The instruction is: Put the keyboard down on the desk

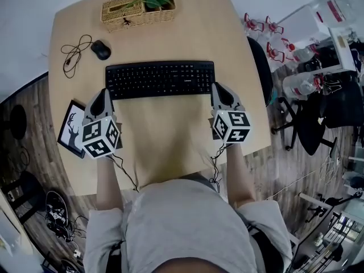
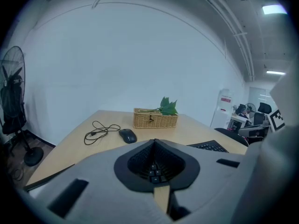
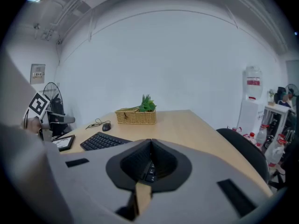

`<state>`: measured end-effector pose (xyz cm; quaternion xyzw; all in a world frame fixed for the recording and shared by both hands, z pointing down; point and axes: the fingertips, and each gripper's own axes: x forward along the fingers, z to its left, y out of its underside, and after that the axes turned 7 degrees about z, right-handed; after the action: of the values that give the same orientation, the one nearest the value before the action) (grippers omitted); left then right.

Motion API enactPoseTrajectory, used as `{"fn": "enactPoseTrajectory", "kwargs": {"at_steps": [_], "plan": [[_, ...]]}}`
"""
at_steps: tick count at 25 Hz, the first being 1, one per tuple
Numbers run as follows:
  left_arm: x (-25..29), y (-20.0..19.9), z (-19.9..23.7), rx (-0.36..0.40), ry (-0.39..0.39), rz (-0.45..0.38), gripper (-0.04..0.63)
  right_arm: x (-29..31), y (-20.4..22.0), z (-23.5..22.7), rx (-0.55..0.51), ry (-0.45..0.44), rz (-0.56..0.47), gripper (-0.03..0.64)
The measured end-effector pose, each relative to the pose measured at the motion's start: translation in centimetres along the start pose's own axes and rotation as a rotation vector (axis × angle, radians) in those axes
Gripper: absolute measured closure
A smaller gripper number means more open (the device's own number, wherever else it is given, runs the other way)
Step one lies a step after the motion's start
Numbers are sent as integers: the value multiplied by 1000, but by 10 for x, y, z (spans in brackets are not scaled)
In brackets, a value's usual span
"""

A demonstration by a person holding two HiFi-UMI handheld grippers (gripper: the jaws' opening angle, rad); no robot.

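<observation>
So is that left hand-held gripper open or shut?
Shut on the keyboard: in its own view the left hand-held gripper has its jaws closed together, with keys showing between them.

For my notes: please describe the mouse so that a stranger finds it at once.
Look at the far left part of the wooden desk. Just beyond the keyboard's left end, nearer than the wicker basket, lies the mouse. It alone is small, black and rounded, its thin cable looped beside it.

Soft, even light is filling the room; a ceiling lamp is glaring at two o'clock; fisheye edges are darkening.
</observation>
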<state>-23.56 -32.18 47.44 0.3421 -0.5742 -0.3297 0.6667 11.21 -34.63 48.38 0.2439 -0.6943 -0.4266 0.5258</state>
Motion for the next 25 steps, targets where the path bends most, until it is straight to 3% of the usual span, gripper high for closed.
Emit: {"fn": "enactPoseTrajectory", "kwargs": {"at_steps": [8,17,25], "plan": [[-45,-18,-20,18,9,-97,584,-36,-15,15,19,-35,-71,603],[-105,-39,-38,13,26,-223,584,-80,-27,32,-25,-56,-142,603],[-149,-42,-54,47,13,-284,584,-120,-34,45,-69,-56,-197,603]]}}
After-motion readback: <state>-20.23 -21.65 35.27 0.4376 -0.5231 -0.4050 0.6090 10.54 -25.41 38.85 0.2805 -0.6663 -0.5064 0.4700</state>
